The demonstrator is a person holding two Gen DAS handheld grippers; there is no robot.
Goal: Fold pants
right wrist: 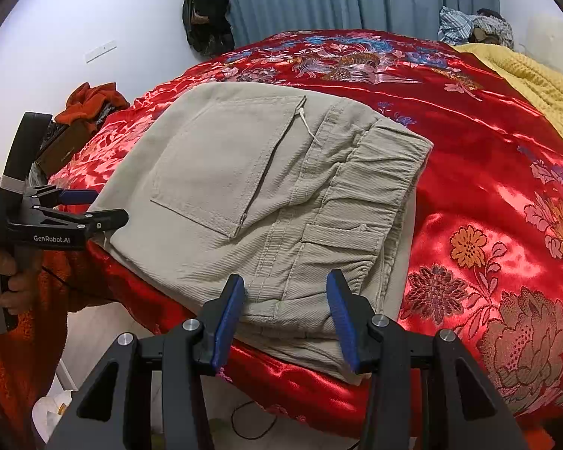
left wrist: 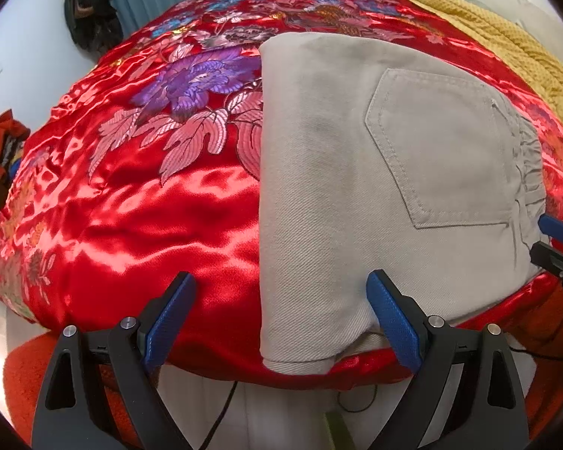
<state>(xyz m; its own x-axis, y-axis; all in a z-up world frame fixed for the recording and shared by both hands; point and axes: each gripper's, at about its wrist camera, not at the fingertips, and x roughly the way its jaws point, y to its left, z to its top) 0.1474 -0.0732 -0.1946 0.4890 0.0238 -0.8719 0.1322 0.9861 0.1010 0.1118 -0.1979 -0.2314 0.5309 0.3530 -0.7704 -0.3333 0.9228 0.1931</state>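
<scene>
Folded beige pants (right wrist: 266, 195) lay at the near edge of the bed's red satin cover (right wrist: 488, 195), back pocket up, waistband toward the right. Left hand-held gripper (left wrist: 281, 322) and right hand-held gripper (right wrist: 285, 318) were spread, holding nothing.

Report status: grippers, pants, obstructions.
Left gripper open, right gripper open, both empty. Pants folded compact on red bedspread, pocket up. Nothing in the way.

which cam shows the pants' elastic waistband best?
Right wrist view: the gathered waistband of the pants lies in full view, just beyond the open right gripper. The left wrist view shows it only as a bunched strip at the pants' right edge, squeezed by fisheye distortion.
</scene>
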